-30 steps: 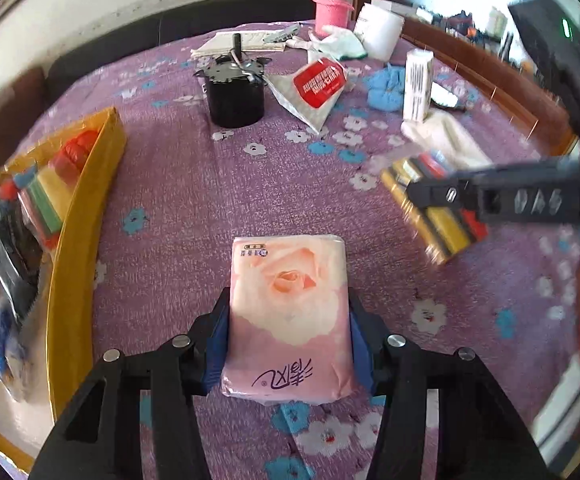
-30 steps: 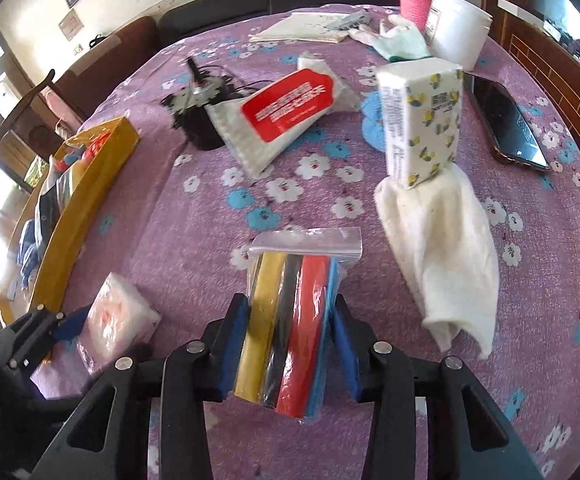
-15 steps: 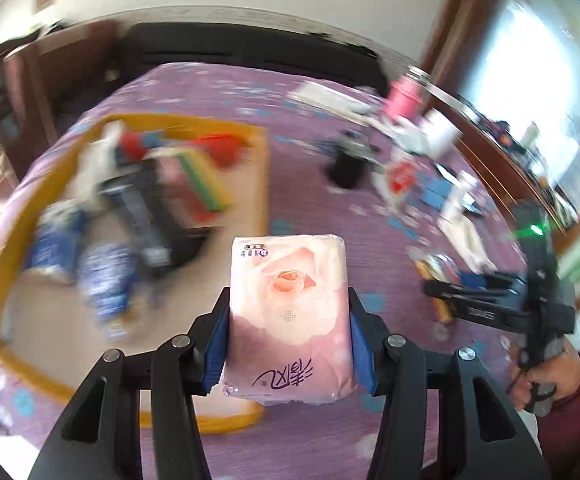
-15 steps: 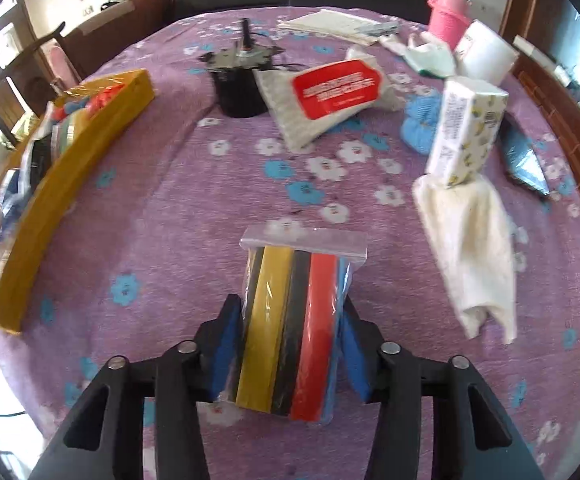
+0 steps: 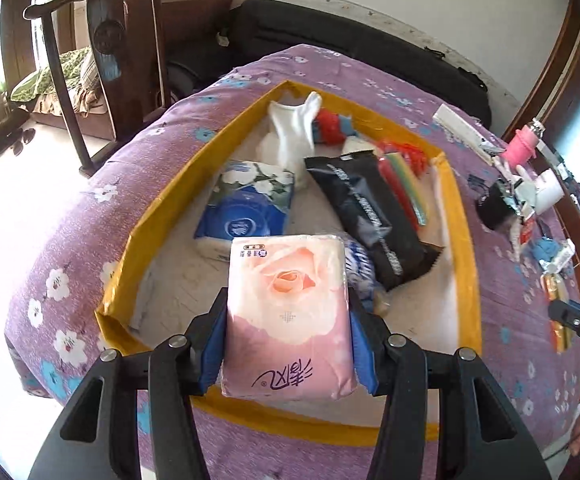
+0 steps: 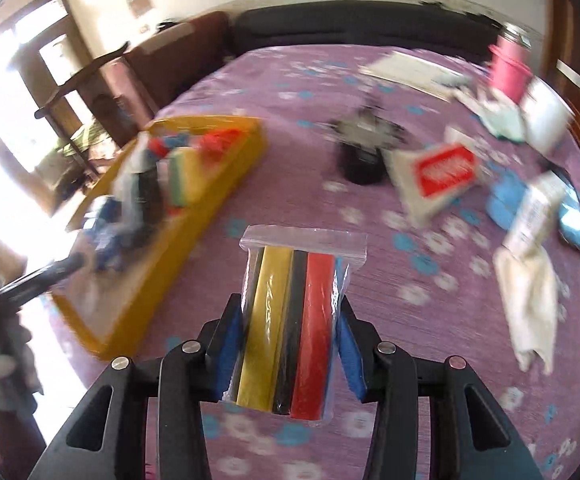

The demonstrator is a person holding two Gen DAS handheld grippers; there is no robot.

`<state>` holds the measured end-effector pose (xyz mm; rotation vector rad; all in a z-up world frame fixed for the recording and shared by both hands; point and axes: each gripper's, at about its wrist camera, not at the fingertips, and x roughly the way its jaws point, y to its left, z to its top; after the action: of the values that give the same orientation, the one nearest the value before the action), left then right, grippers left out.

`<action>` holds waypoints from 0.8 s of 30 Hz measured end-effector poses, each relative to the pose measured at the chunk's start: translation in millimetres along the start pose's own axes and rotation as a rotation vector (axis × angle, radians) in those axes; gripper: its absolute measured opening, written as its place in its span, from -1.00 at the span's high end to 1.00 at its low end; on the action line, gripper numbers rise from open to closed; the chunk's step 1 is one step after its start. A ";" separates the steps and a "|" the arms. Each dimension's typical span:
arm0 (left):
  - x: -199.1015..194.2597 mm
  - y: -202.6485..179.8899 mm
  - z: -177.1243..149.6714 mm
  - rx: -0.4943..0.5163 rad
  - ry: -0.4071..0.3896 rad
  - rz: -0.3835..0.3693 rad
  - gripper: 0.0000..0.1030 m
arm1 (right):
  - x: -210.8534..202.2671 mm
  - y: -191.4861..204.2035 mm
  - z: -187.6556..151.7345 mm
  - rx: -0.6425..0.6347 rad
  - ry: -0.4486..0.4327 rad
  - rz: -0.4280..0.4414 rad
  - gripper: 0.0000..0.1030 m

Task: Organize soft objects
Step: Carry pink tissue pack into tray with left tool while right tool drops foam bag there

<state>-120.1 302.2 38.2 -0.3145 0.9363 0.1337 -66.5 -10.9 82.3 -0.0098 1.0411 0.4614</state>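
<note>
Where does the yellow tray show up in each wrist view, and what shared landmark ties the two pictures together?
Left wrist: yellow tray fills the centre, beyond the pink tissue pack.
Right wrist: the tray lies at mid-left, blurred.
Shared landmark: the pink bottle, upper right in both.

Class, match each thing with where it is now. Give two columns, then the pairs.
Things:
1. pink tissue pack
2. bag of coloured strips
3. black packet
4. white cloth

Places:
A. lying in the yellow tray
B. on the purple tablecloth
C. in the left gripper
D. in the right gripper

Pairs: 1-C, 2-D, 3-A, 4-B
</note>
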 end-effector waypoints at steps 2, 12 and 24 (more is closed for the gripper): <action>3.7 3.4 0.9 -0.007 0.001 0.021 -0.05 | 4.7 23.7 5.4 -0.025 0.003 0.035 0.07; -22.5 26.2 -5.0 -0.092 -0.081 -0.032 -0.42 | 43.8 121.8 17.0 -0.169 0.091 0.193 0.06; -45.9 30.5 -8.8 -0.047 -0.168 0.108 -0.59 | 120.5 168.2 21.8 -0.244 0.265 0.139 0.05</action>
<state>-161.5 329.2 64.2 -0.2918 0.7842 0.2779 -60.7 189.9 28.1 -0.2221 1.2436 0.7259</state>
